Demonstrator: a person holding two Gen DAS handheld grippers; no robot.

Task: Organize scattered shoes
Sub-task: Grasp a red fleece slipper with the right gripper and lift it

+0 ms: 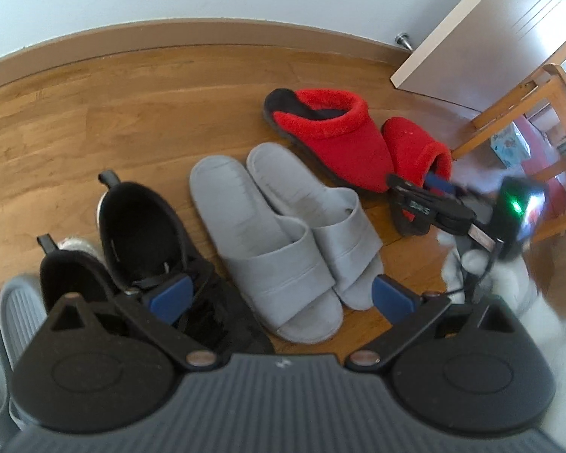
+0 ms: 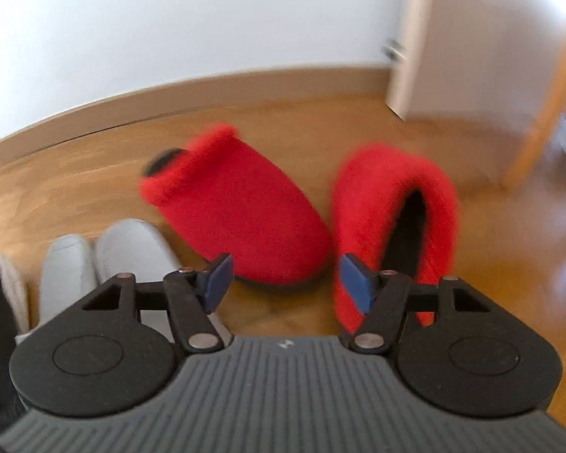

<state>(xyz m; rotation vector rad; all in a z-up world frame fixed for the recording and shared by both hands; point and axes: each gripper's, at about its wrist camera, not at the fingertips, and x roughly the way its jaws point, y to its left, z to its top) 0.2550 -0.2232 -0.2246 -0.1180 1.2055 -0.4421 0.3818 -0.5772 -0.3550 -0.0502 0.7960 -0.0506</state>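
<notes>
Left gripper (image 1: pixel 279 298): jaws spread wide with nothing between the blue pads; it hangs over the row of shoes, pointing steeply down at the floor.
Grey slippers (image 1: pixel 283 234): a pair lying side by side and touching, directly ahead of the left gripper between its fingers, toes toward it.
Black sneakers (image 1: pixel 147 241): two, just left of the grey pair; the left gripper's left pad overlaps the nearer one in view, contact cannot be told.
Right gripper (image 2: pixel 285 283): jaws well apart, nothing clamped; bare wooden floor (image 2: pixel 283 309) shows between the pads.
Far red slipper (image 2: pixel 241 207): fleece-lined, flat on its sole, ahead and slightly left of the right gripper, next to the grey pair.
Near red slipper (image 2: pixel 392 219): tipped on its side with the opening facing right, ahead-right of the right gripper; the right pad lies over its edge in view, whether it touches cannot be told.
Right gripper from the left wrist view (image 1: pixel 430 192): blurred, its tip at the mouth of the tipped slipper.
Hand (image 1: pixel 486 275): white-gloved, behind the right gripper.
Skirting board (image 1: pixel 207 34): beyond all the shoes.
</notes>
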